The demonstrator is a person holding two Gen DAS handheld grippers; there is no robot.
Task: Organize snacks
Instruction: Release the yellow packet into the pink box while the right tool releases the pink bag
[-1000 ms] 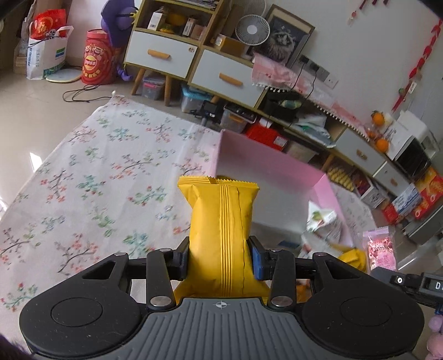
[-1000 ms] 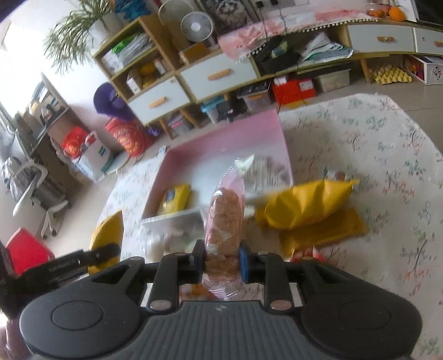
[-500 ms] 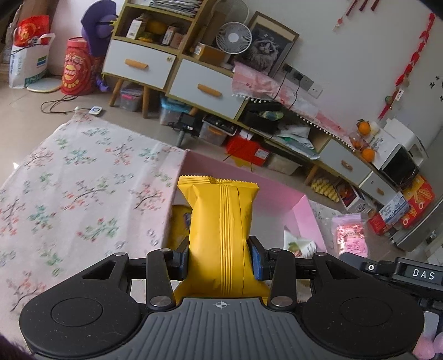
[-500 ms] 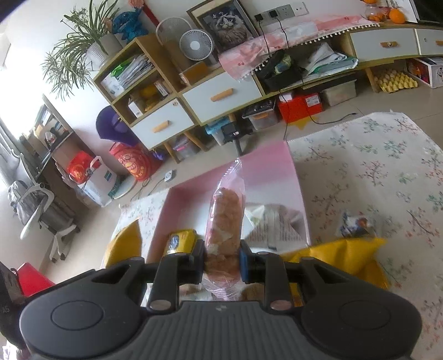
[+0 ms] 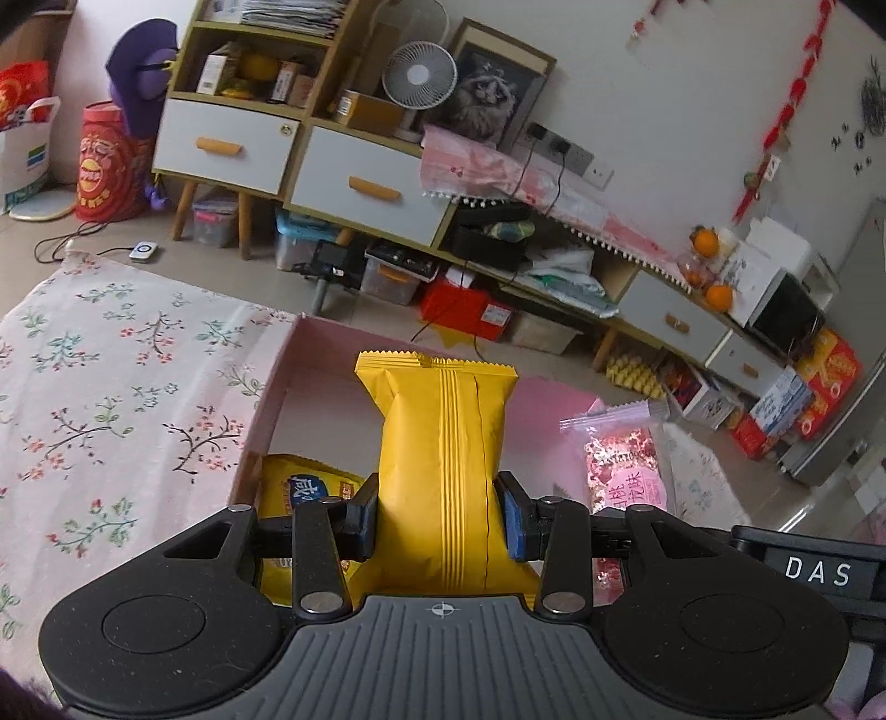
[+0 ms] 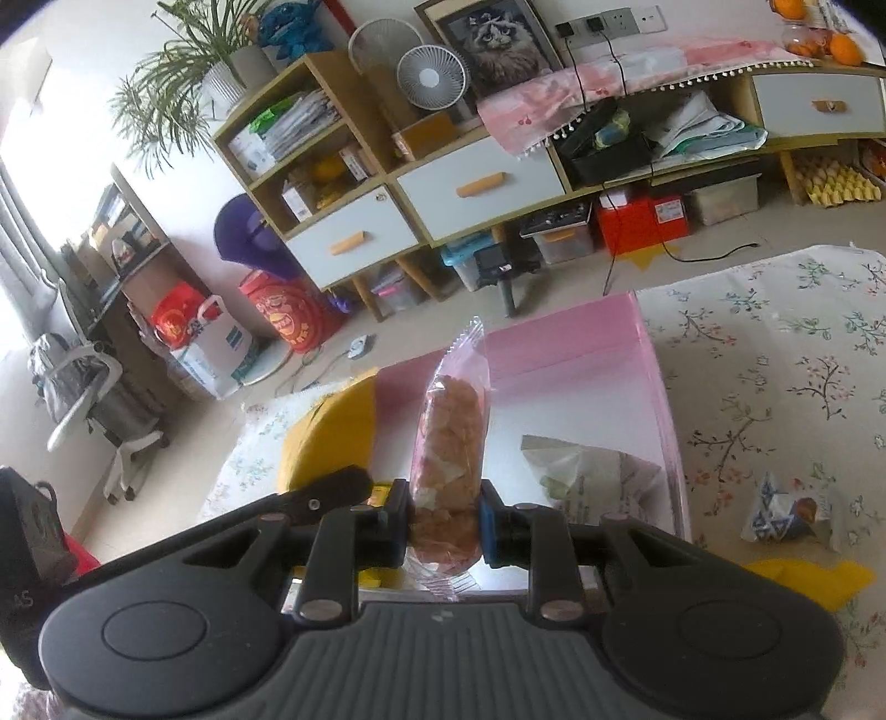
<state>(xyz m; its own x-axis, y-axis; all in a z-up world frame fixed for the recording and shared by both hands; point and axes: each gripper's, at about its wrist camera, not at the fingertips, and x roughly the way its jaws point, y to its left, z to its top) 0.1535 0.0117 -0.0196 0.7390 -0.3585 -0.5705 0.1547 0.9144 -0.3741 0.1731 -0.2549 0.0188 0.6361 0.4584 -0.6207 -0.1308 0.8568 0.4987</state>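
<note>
Pink box [image 5: 288, 354] part hidden; left gripper [image 5: 440, 518] pinches yellow pack [image 5: 440, 443], right gripper [image 6: 446, 520] clear bag [image 6: 451, 432].

Daylight is pouring in from the left onto a tiled floor [image 6: 210, 454]. A wooden cabinet with white drawers [image 5: 310, 149] is standing against the white wall [image 5: 653, 83], a small fan [image 6: 429, 75] and framed cat picture [image 6: 493, 33] sitting on top.

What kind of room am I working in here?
Most likely a lived-in home living room: a wooden sideboard with drawers, a desk fan beside a framed cat picture, and a floral cloth spread under the pink box of snacks.
</note>
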